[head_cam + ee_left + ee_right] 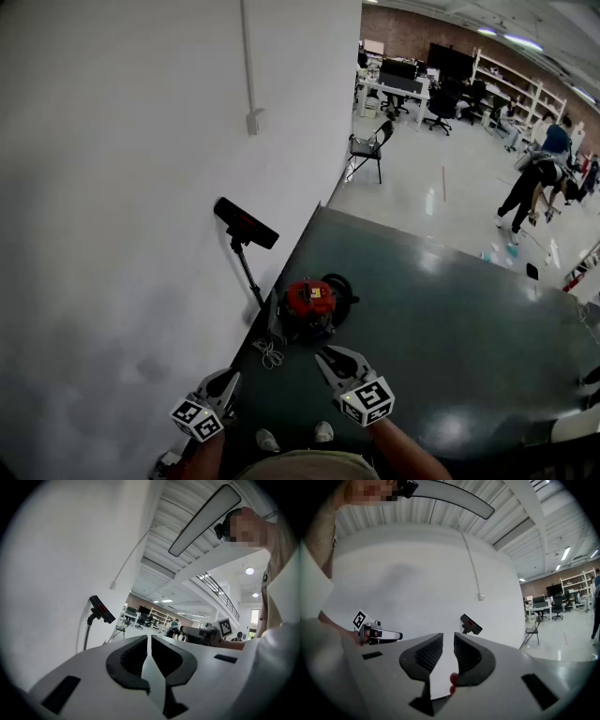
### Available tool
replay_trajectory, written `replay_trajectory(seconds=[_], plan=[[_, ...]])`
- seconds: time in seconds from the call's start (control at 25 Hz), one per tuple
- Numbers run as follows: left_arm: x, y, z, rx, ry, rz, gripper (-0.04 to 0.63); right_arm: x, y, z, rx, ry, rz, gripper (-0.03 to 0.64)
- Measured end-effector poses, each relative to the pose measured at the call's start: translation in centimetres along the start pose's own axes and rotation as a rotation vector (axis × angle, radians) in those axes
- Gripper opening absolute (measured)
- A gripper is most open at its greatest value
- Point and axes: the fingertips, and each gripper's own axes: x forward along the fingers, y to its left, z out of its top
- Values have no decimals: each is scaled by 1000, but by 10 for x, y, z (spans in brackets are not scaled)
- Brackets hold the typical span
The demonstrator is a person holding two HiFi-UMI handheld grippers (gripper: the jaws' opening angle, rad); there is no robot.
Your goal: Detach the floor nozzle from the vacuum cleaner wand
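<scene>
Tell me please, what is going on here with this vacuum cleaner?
A person stands before a red canister vacuum cleaner on the dark floor, holding a tool in each hand. The left tool and the right tool are both shut, empty, and touch nothing. The wand rises along the white wall with the floor nozzle attached at its top. Detaching has not begun.

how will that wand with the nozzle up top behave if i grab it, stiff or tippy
Probably top-heavy: the floor nozzle sits atop the thin wand beside the wall, so it may swing or tip once moved. The wand looks straight, so likely stiff, not floppy.
</scene>
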Motion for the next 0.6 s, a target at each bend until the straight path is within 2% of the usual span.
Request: replay_trajectory(seconds=[0.36,0.52,0.6], plan=[[33,-19,7,16,3,25,12,-9,-25,2,19,-13,26,77],[48,-27,3,17,0,29,12,-16,-40,2,127,-36,72,81],[56,-31,0,20,-3,27,12,-20,-49,3,175,-50,93,105]])
